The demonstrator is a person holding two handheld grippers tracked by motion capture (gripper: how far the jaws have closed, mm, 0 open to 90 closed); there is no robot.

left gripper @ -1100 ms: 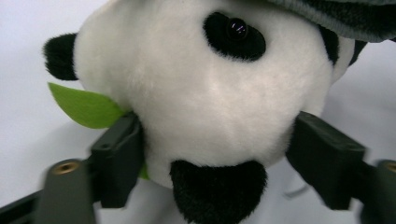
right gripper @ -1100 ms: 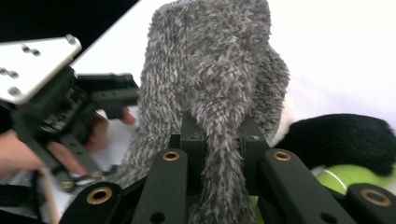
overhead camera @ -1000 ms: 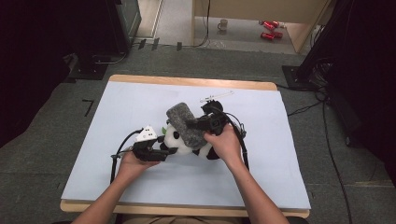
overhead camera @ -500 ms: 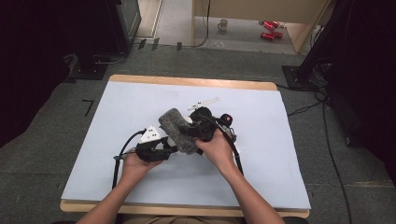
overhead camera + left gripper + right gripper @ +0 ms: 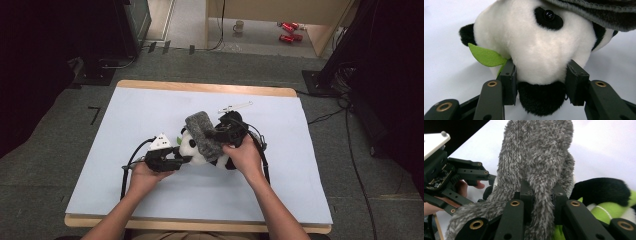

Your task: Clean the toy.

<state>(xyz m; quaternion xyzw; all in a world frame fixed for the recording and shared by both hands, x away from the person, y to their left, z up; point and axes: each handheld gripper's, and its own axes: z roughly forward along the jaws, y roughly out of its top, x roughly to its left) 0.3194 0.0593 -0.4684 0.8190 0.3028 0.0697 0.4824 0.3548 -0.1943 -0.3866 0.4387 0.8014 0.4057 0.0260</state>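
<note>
A plush panda (image 5: 200,150) lies near the middle of the tabletop (image 5: 150,110), a little toward the near edge, with a grey fuzzy cloth (image 5: 202,132), perhaps a small hat or scarf, draped over its head. The left tool (image 5: 172,161) is clamped on the panda's muzzle (image 5: 541,75); in the left gripper view the two jaws press into the white fur on either side, just above the black patch below it, and a green felt leaf (image 5: 485,56) sticks out beside one jaw. The right tool (image 5: 220,134) is closed on a fold of the grey cloth (image 5: 536,165), the pile bunched between its jaws.

Both things look light, soft and easily squashed, so a grip sinks in and the shape gives rather than resists. The fur seems unlikely to slip, but the cloth would probably stretch or slide off the head if pulled sideways. The firmest hold on the panda is likely the stuffed head or body; the cloth is best taken by an edge or thick fold.

No container is on the tabletop. A thin white piece (image 5: 235,106) lies toward the far edge.
</note>
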